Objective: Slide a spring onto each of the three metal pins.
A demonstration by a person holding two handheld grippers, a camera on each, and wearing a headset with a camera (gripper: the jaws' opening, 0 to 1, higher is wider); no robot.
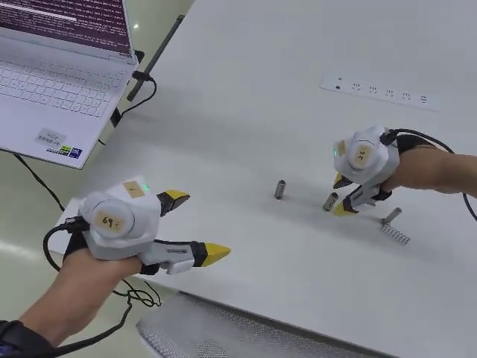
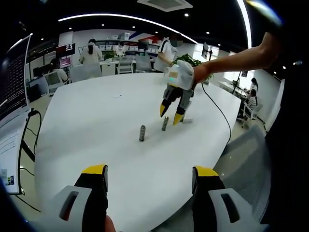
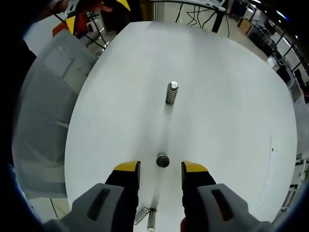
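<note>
Two metal pins stand upright on the white table, and each seems to carry a spring: one (image 1: 280, 189) (image 2: 142, 133) (image 3: 171, 93) nearer the middle, the other (image 1: 329, 201) (image 2: 165, 123) (image 3: 162, 160) right by my right gripper. My right gripper (image 1: 341, 196) (image 3: 161, 167) (image 2: 171, 113) points down, open, its yellow tips on either side of that second pin without touching it. A third pin (image 1: 390, 216) (image 3: 151, 218) lies flat beside a loose spring (image 1: 395, 233) (image 3: 141, 215). My left gripper (image 1: 197, 224) (image 2: 150, 171) hovers open and holds nothing near the table's front left edge.
An open laptop (image 1: 59, 67) sits at the back left with cables (image 1: 141, 89) trailing off it. A white power strip (image 1: 380, 92) lies at the back right. A grey mesh chair (image 1: 216, 332) stands against the table's near edge (image 1: 246, 309).
</note>
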